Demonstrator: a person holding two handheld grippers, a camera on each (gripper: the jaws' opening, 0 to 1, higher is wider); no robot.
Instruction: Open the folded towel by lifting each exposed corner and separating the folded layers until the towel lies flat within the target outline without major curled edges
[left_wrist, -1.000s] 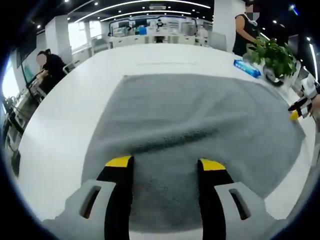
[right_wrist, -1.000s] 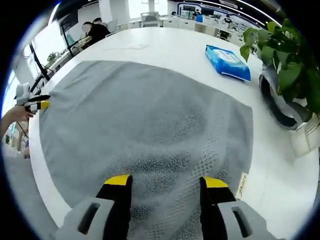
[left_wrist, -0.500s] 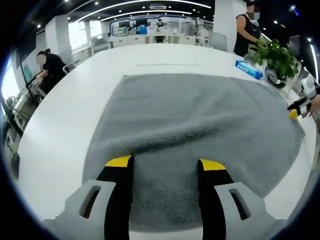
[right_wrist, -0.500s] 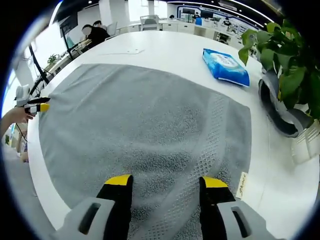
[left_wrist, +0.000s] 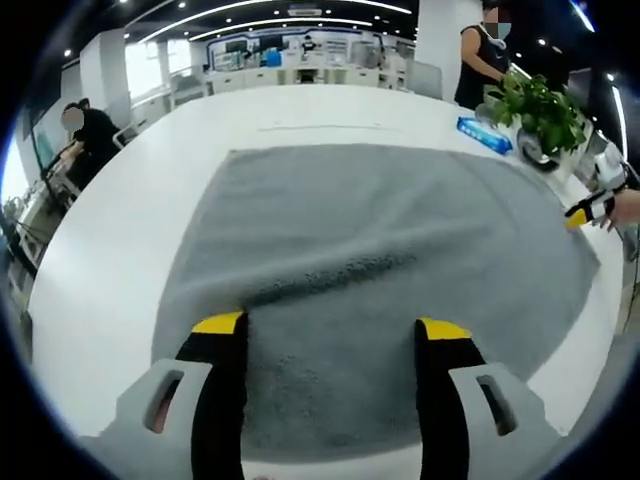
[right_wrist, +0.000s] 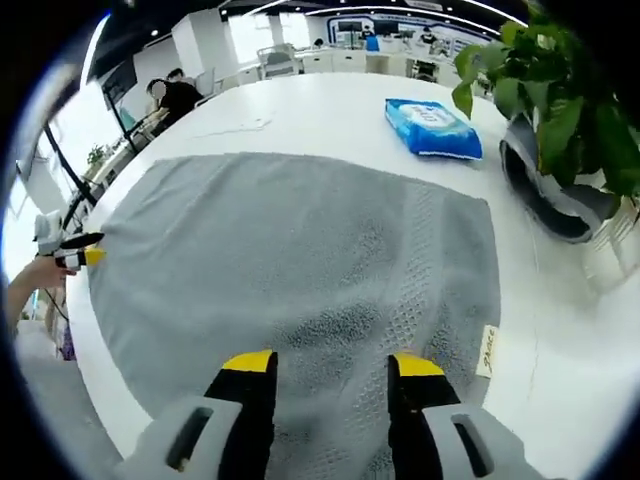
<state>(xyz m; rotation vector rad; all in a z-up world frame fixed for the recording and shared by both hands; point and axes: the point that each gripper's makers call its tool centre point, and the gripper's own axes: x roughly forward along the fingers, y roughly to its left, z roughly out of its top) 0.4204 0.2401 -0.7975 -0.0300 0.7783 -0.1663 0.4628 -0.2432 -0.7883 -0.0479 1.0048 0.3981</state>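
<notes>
Left gripper view: grey towel (left_wrist: 370, 260) is seen spread on the white desk (left_wrist: 110, 250), approx. centred, near edge lying beneath the left claw (left_wrist: 332, 325). Claw is held wide open, yellow-tipped jaws apart over the near portion of the towel; nothing is gripped. A shallow crease is noted running across the towel just beyond the jaw tips. Far edge appears straight and flat. At the right side of the view the right claw (left_wrist: 578, 212) is seen at the towel's far-right corner, held by a hand (left_wrist: 625, 208); contact w/ the fabric cannot be told at this size. A potted plant (left_wrist: 535, 110) and a blue packet (left_wrist: 483, 134) are noted on the desk beyond the towel. Persons are seen in the background, left and top right.

Right gripper view: towel (right_wrist: 290, 270) is seen laid out on the desk (right_wrist: 560, 330), woven border band running along its right side, a small label (right_wrist: 487, 350) at the edge nr the jaws. Right claw (right_wrist: 330, 362) is open, jaws apart above the near edge of the towel, nothing held. Left claw (right_wrist: 85, 255) is seen at the towel's left corner, gripped by a hand (right_wrist: 30, 285). Blue packet (right_wrist: 432, 127) lies beyond the towel, apart from it; plant (right_wrist: 560, 110) stands to its right.
</notes>
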